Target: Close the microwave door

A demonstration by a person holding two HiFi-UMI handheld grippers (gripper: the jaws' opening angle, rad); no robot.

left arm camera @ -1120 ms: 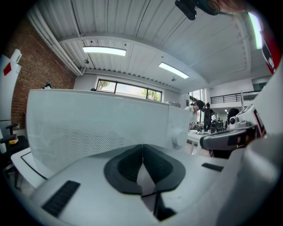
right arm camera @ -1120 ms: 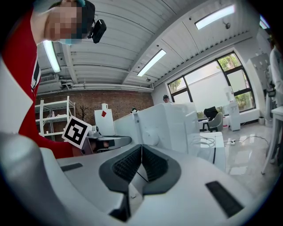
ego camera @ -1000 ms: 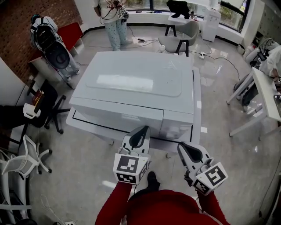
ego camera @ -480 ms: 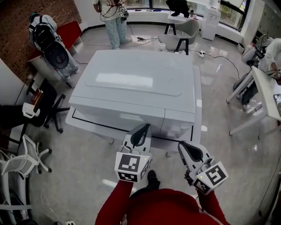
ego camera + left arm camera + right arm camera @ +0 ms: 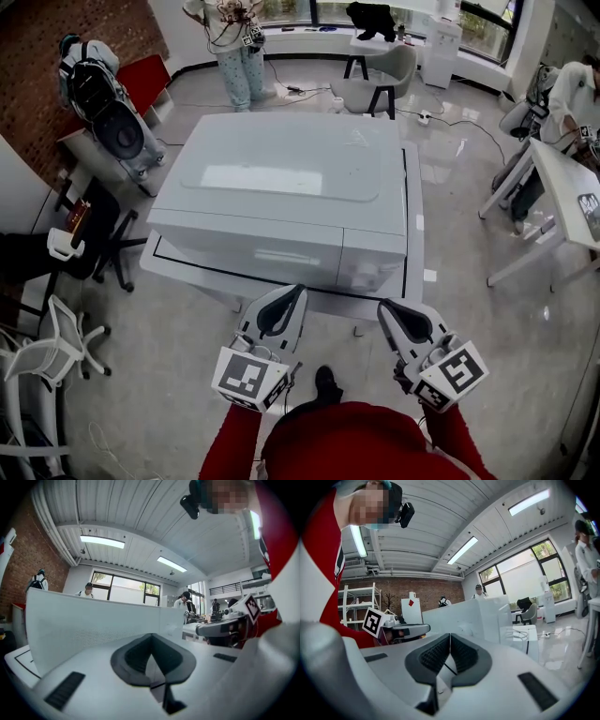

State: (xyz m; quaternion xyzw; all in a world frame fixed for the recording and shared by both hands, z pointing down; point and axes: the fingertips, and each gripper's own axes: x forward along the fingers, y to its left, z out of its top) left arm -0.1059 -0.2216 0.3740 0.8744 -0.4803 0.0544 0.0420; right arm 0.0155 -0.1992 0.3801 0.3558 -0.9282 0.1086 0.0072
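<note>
1. Two grippers hover just in front of the microwave (image 5: 281, 178): the left gripper (image 5: 292, 296) and the right gripper (image 5: 392, 312). Each carries one cube with square black-and-white markers.
2. Both pairs of fingers are pressed together and hold nothing.
3. The one white microwave sits on the table (image 5: 418, 217), with its door (image 5: 251, 247) flush.
4. One person (image 5: 230, 37) stands behind the microwave.

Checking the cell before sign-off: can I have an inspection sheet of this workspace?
Surface: low white table with black outline.
Job's things: large white box-shaped microwave; its door looks flush with the front.
Clutter: nothing seen.
Grippers: left claw and right claw both shut, empty, short of the microwave.
Cables: black cable on floor behind table.
Surroundings: grey chair, white desk, brick wall, standing person.
</note>
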